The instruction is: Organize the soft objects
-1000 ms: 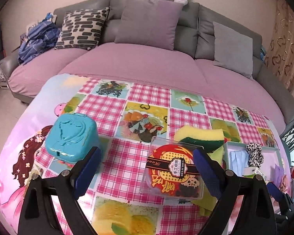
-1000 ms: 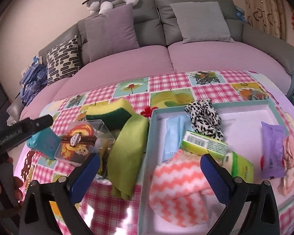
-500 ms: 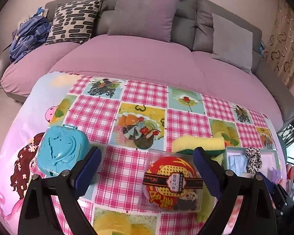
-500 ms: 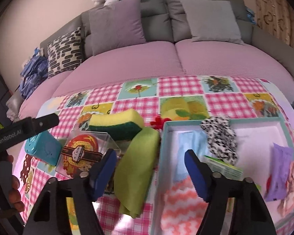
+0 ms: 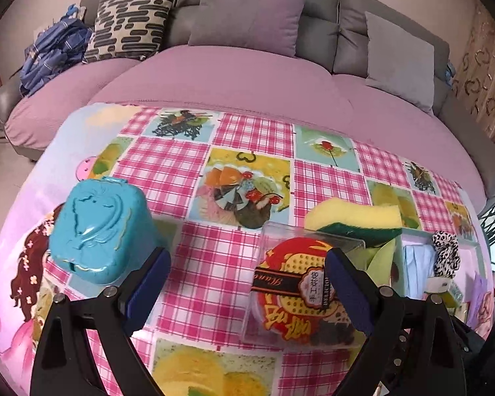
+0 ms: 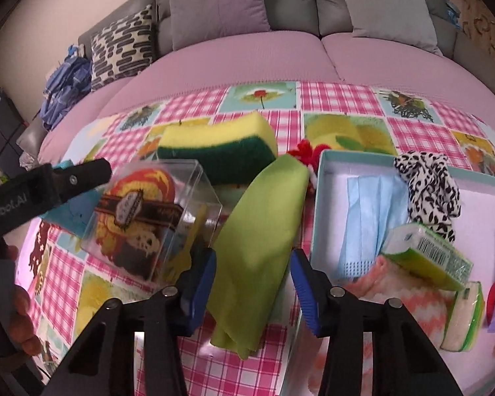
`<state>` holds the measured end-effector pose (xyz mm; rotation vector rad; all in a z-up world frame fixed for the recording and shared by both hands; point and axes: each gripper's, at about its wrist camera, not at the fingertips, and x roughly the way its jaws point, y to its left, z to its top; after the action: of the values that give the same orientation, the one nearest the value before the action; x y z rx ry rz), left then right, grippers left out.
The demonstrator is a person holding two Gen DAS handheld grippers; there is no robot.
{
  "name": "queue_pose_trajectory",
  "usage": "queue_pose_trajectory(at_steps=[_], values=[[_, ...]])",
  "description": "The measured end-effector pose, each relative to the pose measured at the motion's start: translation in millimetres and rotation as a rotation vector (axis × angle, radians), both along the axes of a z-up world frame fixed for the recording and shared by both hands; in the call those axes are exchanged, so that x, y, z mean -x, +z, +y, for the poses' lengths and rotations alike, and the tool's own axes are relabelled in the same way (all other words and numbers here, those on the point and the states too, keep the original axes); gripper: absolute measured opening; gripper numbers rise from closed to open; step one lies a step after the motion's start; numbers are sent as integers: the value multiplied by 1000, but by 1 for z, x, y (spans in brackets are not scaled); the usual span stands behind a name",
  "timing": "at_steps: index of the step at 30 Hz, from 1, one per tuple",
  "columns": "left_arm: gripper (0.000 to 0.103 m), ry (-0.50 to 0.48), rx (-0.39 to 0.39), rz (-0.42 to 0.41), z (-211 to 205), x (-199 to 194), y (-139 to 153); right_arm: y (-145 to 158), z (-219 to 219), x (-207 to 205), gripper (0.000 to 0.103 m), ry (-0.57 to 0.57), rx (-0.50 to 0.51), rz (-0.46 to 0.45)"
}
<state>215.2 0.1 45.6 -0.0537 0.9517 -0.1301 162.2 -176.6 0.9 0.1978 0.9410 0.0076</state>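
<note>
A: Green cloth (image 6: 260,234) right in the middle, draped on the table between the clear box (image 6: 148,217) and the tray (image 6: 323,178), and the right gripper (image 6: 252,283) is straddling it!

B: Jaws have just been closing, down to a narrow gap, cloth between the blue pads; whether they pinch it yet, I can't tell.

A: Left gripper (image 5: 247,288)?

B: Jaws spread wide, nothing between them but tablecloth (image 5: 214,264). Teal case (image 5: 99,224) just outside one finger, the clear box by the other.

A: Surface is pink gingham with fruit pictures; a mauve and grey sofa (image 5: 247,72) with cushions curves behind.

B: The right view opens up the tray: blue mask (image 6: 369,211), spotted scrunchie (image 6: 429,184), green tissue pack (image 6: 429,254). The sponge (image 6: 221,145) sits behind the cloth.

A: The left view shows only a sliver of that, but the whole teal case.
</note>
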Motion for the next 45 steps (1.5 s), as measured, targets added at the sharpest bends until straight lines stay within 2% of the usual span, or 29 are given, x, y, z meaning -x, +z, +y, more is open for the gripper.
queue_pose_trajectory(at_steps=[23,28,30,32,45], values=[[95,-9,-23,3,-1,8,-2,-24,17,6,33,69,65,93],[95,-13,-29,2,-1,7,-2,-25,16,8,20,76,81,97],[95,-13,-32,2,-1,7,-2,-24,16,9,12,75,83,93],[95,-14,-32,1,-1,8,-2,-23,13,11,9,68,83,83],[95,-30,-46,-12,-7,11,2,7,-6,21,4,3,37,-38]])
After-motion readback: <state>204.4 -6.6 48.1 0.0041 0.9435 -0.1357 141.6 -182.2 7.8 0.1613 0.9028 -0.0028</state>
